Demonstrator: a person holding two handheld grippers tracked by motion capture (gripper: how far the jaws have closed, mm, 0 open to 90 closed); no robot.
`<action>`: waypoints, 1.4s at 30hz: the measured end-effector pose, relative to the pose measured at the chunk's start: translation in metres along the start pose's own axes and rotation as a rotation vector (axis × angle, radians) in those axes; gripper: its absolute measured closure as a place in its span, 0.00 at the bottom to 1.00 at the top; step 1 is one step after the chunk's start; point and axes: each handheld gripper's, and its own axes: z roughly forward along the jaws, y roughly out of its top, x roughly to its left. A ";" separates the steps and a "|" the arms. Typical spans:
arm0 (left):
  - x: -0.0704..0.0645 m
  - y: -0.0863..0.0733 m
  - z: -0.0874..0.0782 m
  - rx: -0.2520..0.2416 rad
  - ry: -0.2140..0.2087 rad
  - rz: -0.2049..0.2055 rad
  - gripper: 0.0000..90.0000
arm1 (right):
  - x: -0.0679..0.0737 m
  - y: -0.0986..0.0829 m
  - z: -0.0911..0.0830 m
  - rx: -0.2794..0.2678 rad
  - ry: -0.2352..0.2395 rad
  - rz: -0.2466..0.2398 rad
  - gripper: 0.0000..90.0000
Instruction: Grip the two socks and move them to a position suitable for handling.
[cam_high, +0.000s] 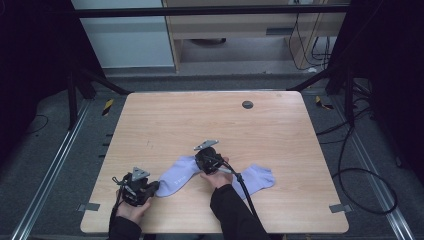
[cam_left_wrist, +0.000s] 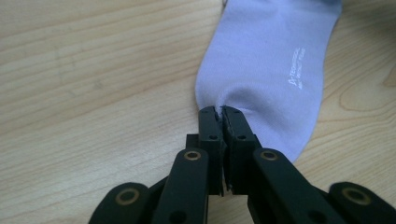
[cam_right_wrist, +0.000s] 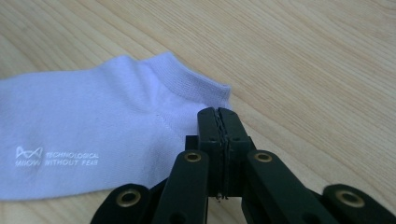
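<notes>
Both tongs, L (cam_left_wrist: 220, 111) & R (cam_right_wrist: 218, 112), pinch sock (cam_left_wrist: 266, 60).

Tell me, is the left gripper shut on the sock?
Shut: the left gripper has its jaws closed on a puckered edge of the lavender sock.

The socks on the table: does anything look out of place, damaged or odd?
Nothing looks damaged or spilled. Two lavender socks lie flat on the wooden table. The left gripper is shut on the end of the left sock, puckering the fabric there. The right gripper is shut at the cuff of the right sock.
</notes>
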 end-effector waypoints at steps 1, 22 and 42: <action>0.002 0.001 -0.001 -0.005 0.006 0.002 0.96 | 0.000 -0.001 -0.003 -0.007 0.009 0.000 0.99; 0.019 0.008 0.010 0.024 0.077 0.071 0.92 | 0.036 -0.032 -0.033 -0.016 0.019 -0.036 0.99; -0.003 0.017 -0.023 -0.142 -0.029 -0.016 0.66 | -0.016 -0.042 -0.104 -0.154 0.020 0.048 0.61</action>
